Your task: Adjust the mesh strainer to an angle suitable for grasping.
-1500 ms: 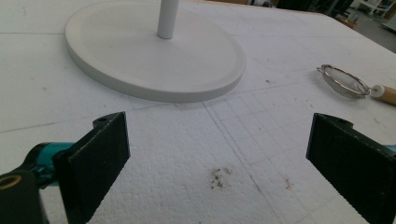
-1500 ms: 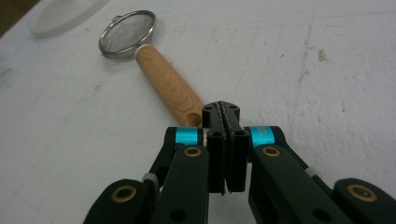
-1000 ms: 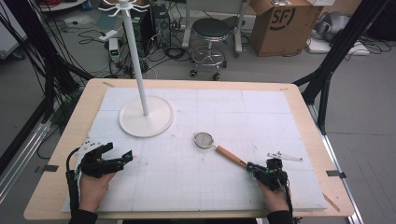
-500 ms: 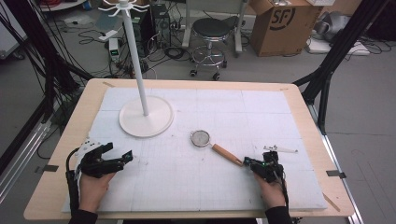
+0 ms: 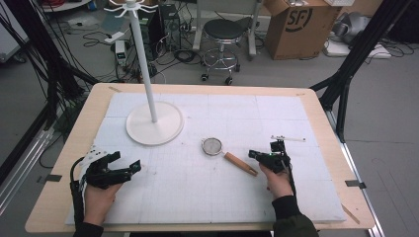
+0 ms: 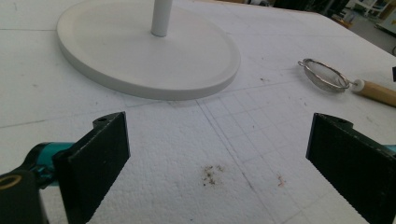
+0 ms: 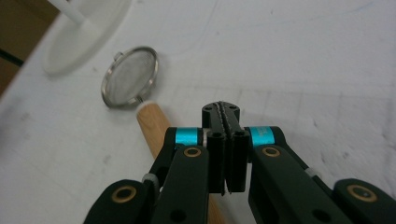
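A small mesh strainer (image 5: 212, 146) with a wooden handle (image 5: 240, 163) lies flat on the white foam board (image 5: 197, 197), right of centre. My right gripper (image 5: 253, 155) is shut with nothing between its jaws. It hovers just past the free end of the handle. In the right gripper view the handle (image 7: 152, 123) runs under the shut gripper (image 7: 221, 111), and the strainer (image 7: 130, 76) lies ahead to the left. My left gripper (image 5: 127, 161) rests at the near left, open and holding nothing. In the left gripper view that gripper (image 6: 219, 128) has its jaws wide apart.
A white stand with a round base (image 5: 154, 127) and a tall pole (image 5: 143, 64) is at the back left, its base (image 6: 140, 51) just ahead of the left gripper. A thin white stick (image 5: 288, 138) lies right of the right gripper. A stool (image 5: 226, 34) and a cardboard box (image 5: 296, 24) stand beyond the table.
My right gripper has moved left and farther from the person, up to the handle's end. The strainer has shifted slightly left. The left gripper has stayed put.
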A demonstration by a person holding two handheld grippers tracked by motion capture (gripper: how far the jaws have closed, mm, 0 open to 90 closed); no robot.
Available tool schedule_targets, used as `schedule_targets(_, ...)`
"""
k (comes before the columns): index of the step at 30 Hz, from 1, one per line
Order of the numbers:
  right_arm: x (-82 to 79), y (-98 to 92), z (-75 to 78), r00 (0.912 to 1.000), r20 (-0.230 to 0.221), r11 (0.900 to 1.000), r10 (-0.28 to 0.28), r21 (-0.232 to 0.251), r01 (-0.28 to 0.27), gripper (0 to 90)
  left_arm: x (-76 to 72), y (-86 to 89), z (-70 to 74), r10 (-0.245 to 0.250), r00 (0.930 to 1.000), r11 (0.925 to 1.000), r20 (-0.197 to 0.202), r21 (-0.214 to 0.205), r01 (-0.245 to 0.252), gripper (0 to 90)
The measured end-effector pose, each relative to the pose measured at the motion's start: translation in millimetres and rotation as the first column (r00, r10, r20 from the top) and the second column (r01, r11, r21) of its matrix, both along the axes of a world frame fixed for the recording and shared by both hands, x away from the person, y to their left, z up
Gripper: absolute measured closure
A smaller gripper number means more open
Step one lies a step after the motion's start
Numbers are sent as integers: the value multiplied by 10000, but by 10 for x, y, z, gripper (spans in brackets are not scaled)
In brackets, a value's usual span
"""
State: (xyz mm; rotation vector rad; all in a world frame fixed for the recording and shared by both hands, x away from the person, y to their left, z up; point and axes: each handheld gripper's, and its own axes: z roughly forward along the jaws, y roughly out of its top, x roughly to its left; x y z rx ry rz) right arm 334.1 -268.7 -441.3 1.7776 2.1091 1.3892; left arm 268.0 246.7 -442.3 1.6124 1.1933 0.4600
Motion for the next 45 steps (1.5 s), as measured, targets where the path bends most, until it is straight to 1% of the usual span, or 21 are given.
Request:
schedule_targets(1, 24, -7, -11, 10000, -39, 9993, -17, 377, 19, 896, 0, 0, 0, 0, 10000, 10000, 0, 0, 0, 68)
schedule_targets(2, 43, -14, -24, 9998, -180, 9977, -41, 673, 53, 896, 1, 0, 0, 3, 10000, 10000, -8, 6, -3, 68)
schedule_targets(3, 61, -18, -41, 9996, -289, 9965, -48, 838, 72, 896, 2, -1, -2, -2, 10000, 10000, -4, 2, 2, 68)
schedule_targets(5, 89, -8, -71, 9992, -406, 9950, -23, 997, 63, 896, 3, -13, -3, -18, 10000, 10000, -11, 12, 18, 68)
schedule_targets(8, 127, 35, -98, 9990, -446, 9924, 10, 1232, 45, 896, 4, -25, -5, -43, 10000, 10000, -13, 27, 43, 68)
schedule_targets(9, 150, 63, -97, 9982, -597, 9926, 19, 1212, 54, 896, 4, -25, -5, -43, 10000, 10000, -13, 27, 43, 68)
schedule_targets(10, 167, 94, -89, 9984, -571, 9947, 45, 1025, 14, 896, 5, -25, -5, -57, 10000, 10000, -2, 38, 57, 68)
schedule_targets(11, 195, 162, -57, 9985, -535, 9971, 148, 757, -107, 896, 6, -25, -4, -77, 10000, 10000, 5, 42, 77, 68)
schedule_targets(12, 225, 217, -31, 9985, -486, 9979, 252, 605, -223, 896, 5, -25, -4, -39, 10000, 10000, -13, 45, 39, 68)
schedule_targets(15, 309, 360, 19, 9974, -627, 9984, 355, 472, -326, 896, 3, -21, -3, -11, 10000, 10000, -6, 15, 11, 68)
schedule_targets(19, 436, 549, -8, 9913, -1179, 9982, 592, 37, -591, 896, 4, -3, -8, -51, 10000, 10000, -27, -3, 51, 68)
schedule_targets(23, 490, 692, -16, 9855, -1472, 9962, 838, -93, -861, 896, 4, -5, -9, -67, 10000, 10000, -22, -48, 67, 68)
schedule_targets(24, 496, 729, -15, 9829, -1620, 9957, 879, -143, -914, 896, 5, -5, -10, -86, 10000, 10000, -22, -32, 86, 68)
schedule_targets(26, 504, 782, -32, 9792, -1740, 9938, 1040, -203, -1092, 896, 4, -6, -10, -86, 10000, 10000, -18, -22, 85, 68)
schedule_targets(27, 498, 811, -40, 9778, -1827, 9940, 1026, -193, -1079, 896, 4, -6, -10, -86, 10000, 10000, -18, -22, 85, 68)
schedule_targets(29, 490, 826, -43, 9776, -1822, 9938, 1050, -174, -1100, 896, 2, -6, -9, -92, 10000, 9999, -16, -41, 92, 68)
schedule_targets(34, 470, 876, -40, 9726, -1937, 9907, 1286, -187, -1347, 896, 0, -17, -7, -147, 9999, 9998, 0, -98, 147, 72)
schedule_targets(37, 431, 960, -42, 9679, -1960, 9861, 1571, -221, -1646, 896, 0, -18, -5, -172, 9999, 9998, -3, -108, 172, 72)
schedule_targets(40, 384, 1060, -45, 9612, -1974, 9795, 1928, -202, -2006, 896, 3, -22, -8, -178, 9998, 9998, 2, -82, 178, 72)
schedule_targets(44, 330, 1190, -53, 9568, -1970, 9745, 2137, -263, -2230, 896, 4, -21, -8, -156, 9999, 9998, -2, -112, 156, 72)
schedule_targets(45, 319, 1233, -60, 9552, -1978, 9733, 2200, -214, -2286, 896, 5, -18, -8, -162, 9999, 9998, -16, -101, 162, 72)
